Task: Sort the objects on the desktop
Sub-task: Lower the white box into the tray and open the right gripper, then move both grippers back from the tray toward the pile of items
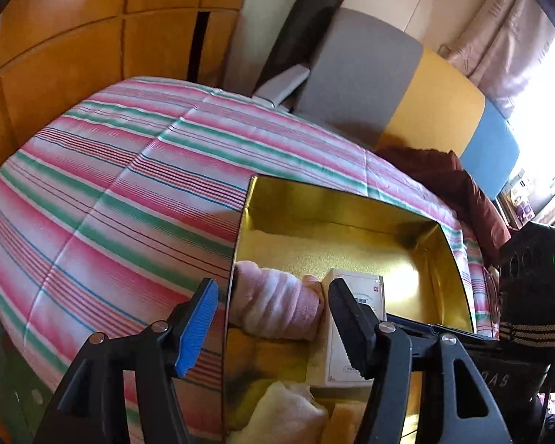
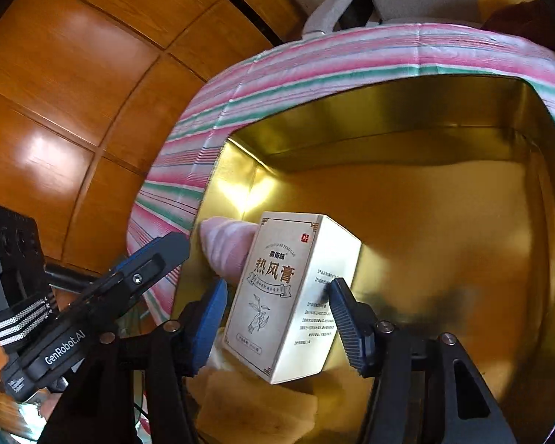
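- Striped cloth (image 1: 103,192) in pink, green and white spread over the table, glossy orange wood panelling (image 2: 66,85) behind, pale curtains (image 1: 507,37) and bright window light at the far right.
- Past the table's far edge: grey, yellow and blue panels (image 1: 433,100) and a dark red cloth heap (image 1: 451,181).
- Gold tin box (image 1: 351,222), open-topped and mirror-shiny inside, sitting on the cloth near the table's right edge.
- Inside the tin, against its left wall: a rolled pink towel (image 1: 277,307); touching the towel's right end, an upright cream carton with Chinese lettering (image 2: 292,296); at the tin's near edge, a pale yellow towel (image 1: 281,414).
- Left gripper (image 1: 273,329) spread wide, blue-padded finger outside the tin's left wall, black finger inside beside the carton, pink towel between them, pads pressing nothing.
- Right gripper (image 2: 277,329) parted around the carton's lower part; right pad at the carton's side, left pad just clear of it; firm contact not certain.
- Left wrist view only: curtains, coloured panels, red heap, yellow towel's shape.
- Right wrist view only: the carton's printed front, and the left gripper's body marked GenRobot.AI with a striped strap (image 2: 18,322).
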Motion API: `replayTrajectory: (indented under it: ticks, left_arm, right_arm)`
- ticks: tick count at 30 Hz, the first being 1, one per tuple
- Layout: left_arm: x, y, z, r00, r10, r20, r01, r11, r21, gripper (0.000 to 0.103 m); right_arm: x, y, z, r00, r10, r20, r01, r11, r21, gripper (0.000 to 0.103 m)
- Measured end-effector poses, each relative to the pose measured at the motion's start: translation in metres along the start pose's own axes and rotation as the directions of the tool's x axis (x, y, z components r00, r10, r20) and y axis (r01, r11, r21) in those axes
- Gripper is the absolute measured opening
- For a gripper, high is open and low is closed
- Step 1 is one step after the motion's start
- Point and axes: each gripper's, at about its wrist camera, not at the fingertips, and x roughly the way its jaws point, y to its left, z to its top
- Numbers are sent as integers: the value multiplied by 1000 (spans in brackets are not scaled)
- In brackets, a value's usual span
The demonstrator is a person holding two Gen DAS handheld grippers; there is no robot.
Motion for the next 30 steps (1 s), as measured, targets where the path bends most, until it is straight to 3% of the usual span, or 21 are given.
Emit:
replayTrajectory:
  ticks: [4,10,17,25,30]
  left_arm:
    - [-14,-3,-4,999,-2,36,3,1000,-4,63]
    - [-30,-21,-16,997,-62,53,61,998,29,63]
    - [-31,-58,-25,988,-151,31,147,985,93,61]
    - [-31,-121,-40,969,-243,-36,246,946,210,62]
    - [-24,-163,-55,950,-289,-118,311,911,273,62]
  right_arm:
    - [-20,2,-4,999,11,45,-10,1000,-16,60]
    - [-69,4,-20,985,-87,149,103,989,-102,64]
    - [-130,-10,-42,934,-236,267,280,949,-143,64]
    - [-200,-62,-57,893,-343,293,374,925,-57,64]
    - [-251,-104,-70,831,-468,299,482,876,32,64]
